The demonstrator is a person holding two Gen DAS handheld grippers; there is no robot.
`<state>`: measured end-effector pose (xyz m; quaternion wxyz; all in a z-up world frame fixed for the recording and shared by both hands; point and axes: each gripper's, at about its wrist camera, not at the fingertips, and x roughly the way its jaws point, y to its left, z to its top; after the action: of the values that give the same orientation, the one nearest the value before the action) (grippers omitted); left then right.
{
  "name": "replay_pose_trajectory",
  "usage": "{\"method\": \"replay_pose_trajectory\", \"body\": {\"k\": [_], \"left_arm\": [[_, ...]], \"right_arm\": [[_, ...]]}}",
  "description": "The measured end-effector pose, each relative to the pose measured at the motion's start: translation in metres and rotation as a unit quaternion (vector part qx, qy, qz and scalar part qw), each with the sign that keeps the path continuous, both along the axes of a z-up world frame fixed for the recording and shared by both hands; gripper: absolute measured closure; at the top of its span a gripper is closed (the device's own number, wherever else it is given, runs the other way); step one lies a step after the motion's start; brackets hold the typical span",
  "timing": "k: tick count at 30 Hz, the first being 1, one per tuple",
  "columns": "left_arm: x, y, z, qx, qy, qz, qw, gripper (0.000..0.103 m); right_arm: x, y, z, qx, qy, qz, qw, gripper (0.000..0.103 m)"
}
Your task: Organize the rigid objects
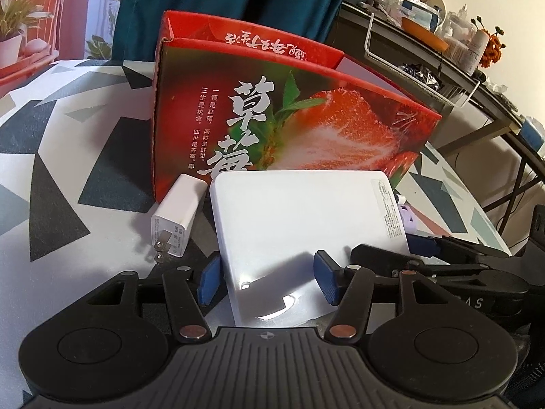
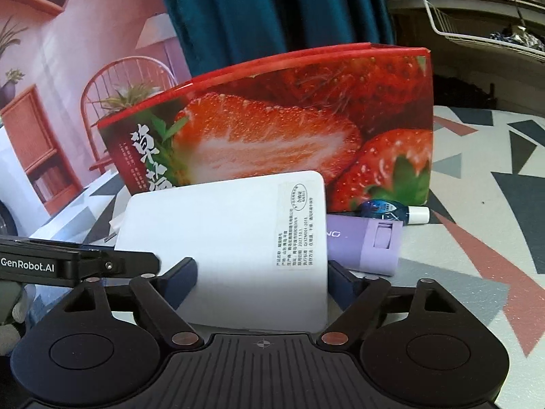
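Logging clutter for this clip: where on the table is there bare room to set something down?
Bare patterned tablecloth lies left of the strawberry box and white charger, and right of the purple device. In front of the box it is crowded: white flat box, charger, purple device, small blue bottle.

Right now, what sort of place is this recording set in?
Probably a lived-in home room. The work goes on at a table with a geometric-patterned cloth, a cluttered side shelf holds jars and bowls, and teal curtains hang behind the strawberry box.
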<state>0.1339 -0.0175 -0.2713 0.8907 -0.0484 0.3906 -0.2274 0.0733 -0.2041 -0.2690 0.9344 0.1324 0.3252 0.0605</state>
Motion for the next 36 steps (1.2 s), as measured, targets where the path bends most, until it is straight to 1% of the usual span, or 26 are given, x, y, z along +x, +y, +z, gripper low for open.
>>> {"method": "replay_pose_trajectory", "body": {"k": [2,6,8,12,21,24,28,32,36], "left_arm": [[-0.001,-0.001,0.001,0.004,-0.001,0.0,1.0,0.042],[-0.005,-0.003,0.005,0.018,-0.008,-0.005,0.9998,0.043],[-0.008,-0.005,0.008,0.026,-0.015,-0.01,0.9995,0.043],[-0.011,-0.009,0.012,0.041,-0.028,-0.019,0.9986,0.043],[-0.017,-0.015,0.014,0.079,-0.049,-0.027,0.9953,0.043],[-0.018,-0.018,0.011,0.096,-0.049,-0.027,0.9938,0.046],[-0.017,-0.015,0.012,0.091,-0.047,-0.025,0.9944,0.046],[-0.016,-0.016,0.012,0.089,-0.047,-0.027,0.9945,0.046],[-0.016,-0.017,0.012,0.088,-0.045,-0.029,0.9947,0.046]], "right_arm": [[-0.002,-0.001,0.001,-0.003,-0.003,-0.005,1.0,0.031],[-0.01,0.001,0.006,-0.025,-0.007,-0.008,1.0,0.041],[-0.013,0.002,0.009,-0.032,-0.007,-0.009,0.999,0.043],[-0.02,-0.003,0.014,-0.028,-0.002,-0.012,1.0,0.047],[-0.023,-0.011,0.016,-0.007,-0.001,-0.004,1.0,0.047],[-0.018,-0.016,0.01,0.004,0.009,0.003,1.0,0.047],[-0.014,-0.02,0.004,0.01,0.012,0.02,1.0,0.047],[-0.003,-0.028,0.002,0.042,0.023,0.028,0.998,0.041],[0.006,-0.031,0.001,0.052,0.022,0.032,0.998,0.039]]}}
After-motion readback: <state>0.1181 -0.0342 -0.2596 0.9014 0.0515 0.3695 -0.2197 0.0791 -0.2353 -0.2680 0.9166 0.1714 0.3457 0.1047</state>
